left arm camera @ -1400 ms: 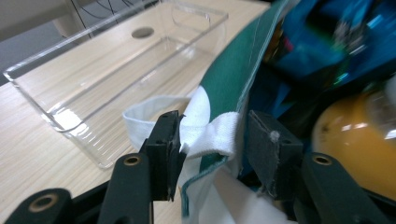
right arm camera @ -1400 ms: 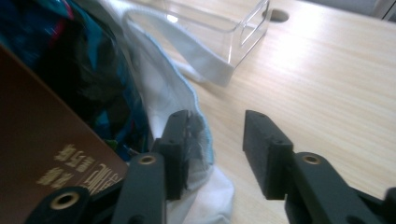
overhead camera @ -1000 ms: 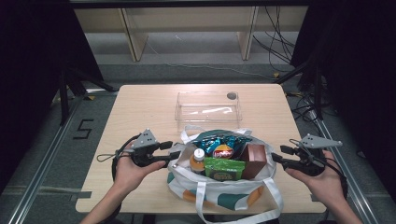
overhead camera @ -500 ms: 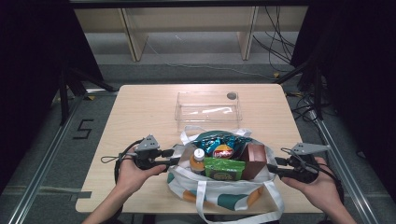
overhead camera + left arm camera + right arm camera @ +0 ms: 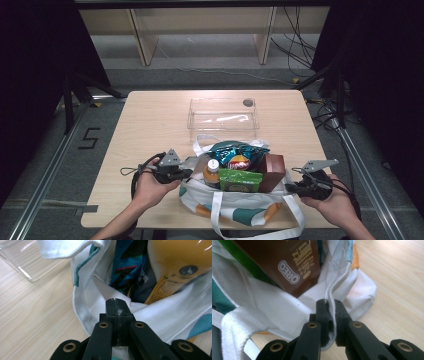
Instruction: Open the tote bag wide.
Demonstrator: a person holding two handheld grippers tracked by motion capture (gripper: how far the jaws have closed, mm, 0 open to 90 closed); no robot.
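Observation:
A white tote bag [image 5: 235, 205] with teal and orange patches stands at the table's near edge. It holds a teal chip bag [image 5: 235, 152], an orange bottle [image 5: 213, 172], a green packet [image 5: 240, 180] and a brown Oreo box [image 5: 272, 170]. My left gripper [image 5: 187, 173] is at the bag's left side. Its jaws have just been closing and now pinch a fold of the bag's cloth [image 5: 90, 302] beside the bottle [image 5: 175, 262]. My right gripper [image 5: 289, 188] is at the bag's right side. Its jaws have also just been closing, with the bag's hem [image 5: 337, 285] between them, below the Oreo box [image 5: 284, 262].
A clear plastic box [image 5: 222, 117] sits in the middle of the wooden table [image 5: 150, 120], just beyond the bag. A small dark round thing [image 5: 247, 102] lies at its far right corner. The bag's straps [image 5: 216, 210] hang over the near edge.
Both hands have sunk toward the table beside the bag. Both pairs of jaws went from open to closed on the bag's cloth.

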